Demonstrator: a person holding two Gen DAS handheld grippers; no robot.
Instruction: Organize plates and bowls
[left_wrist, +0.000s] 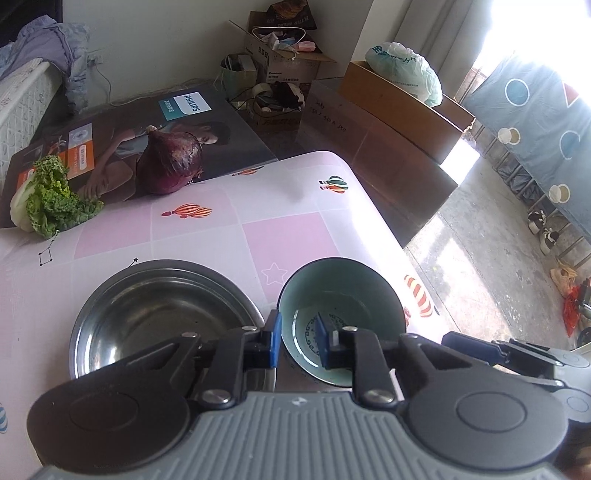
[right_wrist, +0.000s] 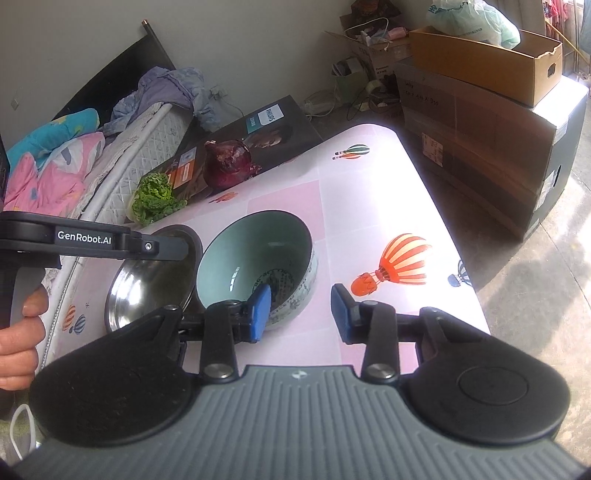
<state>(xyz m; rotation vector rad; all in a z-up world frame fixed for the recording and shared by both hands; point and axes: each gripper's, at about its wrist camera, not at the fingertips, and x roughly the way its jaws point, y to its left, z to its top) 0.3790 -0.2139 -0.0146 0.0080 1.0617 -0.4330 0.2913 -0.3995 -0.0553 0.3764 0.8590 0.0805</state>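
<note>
- Your left gripper (left_wrist: 297, 345) has its jaws straddling the near rim of the ceramic bowl (left_wrist: 341, 295), not clearly clamped.
- The bowl leans beside the steel bowl (left_wrist: 162, 314) on the table (left_wrist: 258, 229).
- Your right gripper (right_wrist: 301, 312) hangs wide, one pad inside the rim.
- Squeeze squarely before lifting; it looks slippery.
</note>
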